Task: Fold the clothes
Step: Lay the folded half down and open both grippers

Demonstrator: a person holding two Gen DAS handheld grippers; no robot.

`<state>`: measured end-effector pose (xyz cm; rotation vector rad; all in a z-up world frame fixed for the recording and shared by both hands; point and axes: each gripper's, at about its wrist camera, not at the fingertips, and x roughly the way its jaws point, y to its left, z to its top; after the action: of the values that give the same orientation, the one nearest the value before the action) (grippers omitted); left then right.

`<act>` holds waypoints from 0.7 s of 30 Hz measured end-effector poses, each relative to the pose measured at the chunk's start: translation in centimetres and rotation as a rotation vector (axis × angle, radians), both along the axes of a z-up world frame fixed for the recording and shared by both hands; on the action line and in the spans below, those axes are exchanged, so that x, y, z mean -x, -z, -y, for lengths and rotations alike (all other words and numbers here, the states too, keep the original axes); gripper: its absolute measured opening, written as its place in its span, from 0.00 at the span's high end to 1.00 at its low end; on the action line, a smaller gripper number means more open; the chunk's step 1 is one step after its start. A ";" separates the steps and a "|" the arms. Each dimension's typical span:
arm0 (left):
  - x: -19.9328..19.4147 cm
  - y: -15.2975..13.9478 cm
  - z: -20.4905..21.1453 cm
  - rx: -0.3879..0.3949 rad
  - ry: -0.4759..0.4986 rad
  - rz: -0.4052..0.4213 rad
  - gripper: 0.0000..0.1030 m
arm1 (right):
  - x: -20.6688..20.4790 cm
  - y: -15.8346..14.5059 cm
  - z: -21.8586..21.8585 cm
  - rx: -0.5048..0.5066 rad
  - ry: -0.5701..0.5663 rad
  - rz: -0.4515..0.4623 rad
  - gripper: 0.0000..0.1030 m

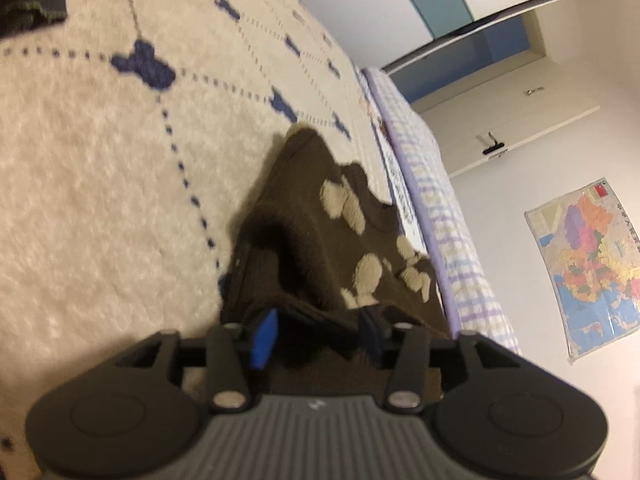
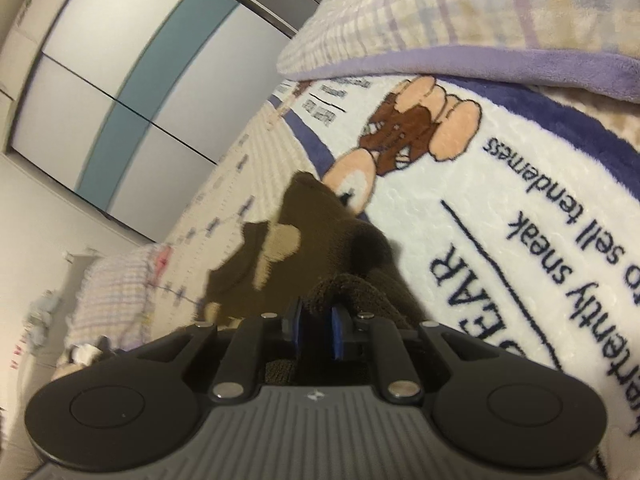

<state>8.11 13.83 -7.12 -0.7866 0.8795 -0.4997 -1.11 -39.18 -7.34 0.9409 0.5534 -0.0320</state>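
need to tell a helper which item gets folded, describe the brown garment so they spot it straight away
Look at the bed covered by a cream blanket with blue dotted lines. On it, beside a white fleece printed with a bear, lies the dark brown garment. Nothing else nearby is dark brown with beige blotches.

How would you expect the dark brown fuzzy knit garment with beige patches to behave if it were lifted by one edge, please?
The dark brown fuzzy knit garment with beige patches would probably flop and drape: it already lies in soft bunched folds on the cream blanket. Its fuzzy nap likely grips rather than slips. It looks thick, so perhaps slightly weighty for one pinch.
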 end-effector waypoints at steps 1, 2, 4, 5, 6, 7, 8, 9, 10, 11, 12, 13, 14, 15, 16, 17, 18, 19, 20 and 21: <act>0.1 -0.3 -0.2 -0.008 -0.010 0.015 0.39 | 0.1 -0.1 0.2 -0.014 -0.002 0.011 0.83; 0.2 -0.5 -0.2 -0.020 -0.017 0.028 0.38 | 0.2 -0.1 0.3 -0.028 -0.005 0.019 0.82; 0.2 -0.9 -0.2 -0.043 -0.016 0.047 0.37 | 0.4 -0.1 0.6 -0.058 -0.006 0.032 0.80; 0.3 -1.0 -0.2 -0.051 -0.011 0.053 0.35 | 0.5 0.0 0.8 -0.086 -0.006 0.039 0.77; 0.3 -1.0 0.0 -0.063 -0.003 0.060 0.34 | 0.6 0.1 1.0 -0.115 -0.005 0.047 0.72; 0.2 -1.1 0.2 -0.077 0.005 0.067 0.33 | 0.8 0.1 1.2 -0.144 -0.003 0.057 0.70; 0.3 -1.2 0.4 -0.096 0.016 0.077 0.32 | 1.0 0.2 1.5 -0.170 0.009 0.072 0.66; 0.3 -1.2 0.7 -0.116 0.028 0.087 0.32 | 1.2 0.2 1.9 -0.196 0.023 0.086 0.62; 0.3 -1.3 0.9 -0.135 0.041 0.097 0.32 | 1.6 0.1 2.2 -0.204 0.045 0.106 0.61; 0.3 -1.3 1.3 -0.155 0.057 0.107 0.32 | 1.9 -0.1 2.5 -0.198 0.063 0.117 0.59; 0.3 -1.4 1.6 -0.175 0.071 0.118 0.32 | 2.1 -0.4 2.7 -0.175 0.076 0.121 0.58; 0.3 -1.4 1.9 -0.196 0.084 0.128 0.32 | 2.2 -0.7 2.8 -0.142 0.082 0.117 0.58; 0.3 -1.4 2.3 -0.217 0.096 0.138 0.32 | 2.1 -1.0 2.5 -0.090 0.080 0.106 0.57; 0.3 -1.3 2.5 -0.238 0.105 0.146 0.32 | 2.1 -1.4 2.3 -0.036 0.077 0.095 0.57; 0.3 -1.2 2.8 -0.256 0.113 0.152 0.32 | 1.9 -1.7 1.8 0.027 0.066 0.077 0.57; 0.3 -1.2 3.1 -0.273 0.121 0.158 0.32 | 1.7 -2.0 1.2 0.090 0.055 0.060 0.57; 0.3 -1.1 3.3 -0.287 0.127 0.163 0.32 | 1.4 -2.2 0.5 0.162 0.037 0.040 0.57; 0.3 -1.0 3.5 -0.297 0.131 0.169 0.32 | 1.1 -2.3 -0.4 0.235 0.019 0.020 0.57; 0.4 -1.0 3.7 -0.308 0.135 0.177 0.32 | 0.7 -2.4 -1.3 0.304 -0.008 0.005 0.57; 0.4 -1.0 3.8 -0.318 0.138 0.186 0.32 | 0.5 -2.4 -2.1 0.356 -0.028 -0.006 0.57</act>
<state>7.71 9.99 -6.12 -0.3844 0.8178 -0.5295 -1.61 -37.10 -4.98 0.5860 0.5447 -0.1051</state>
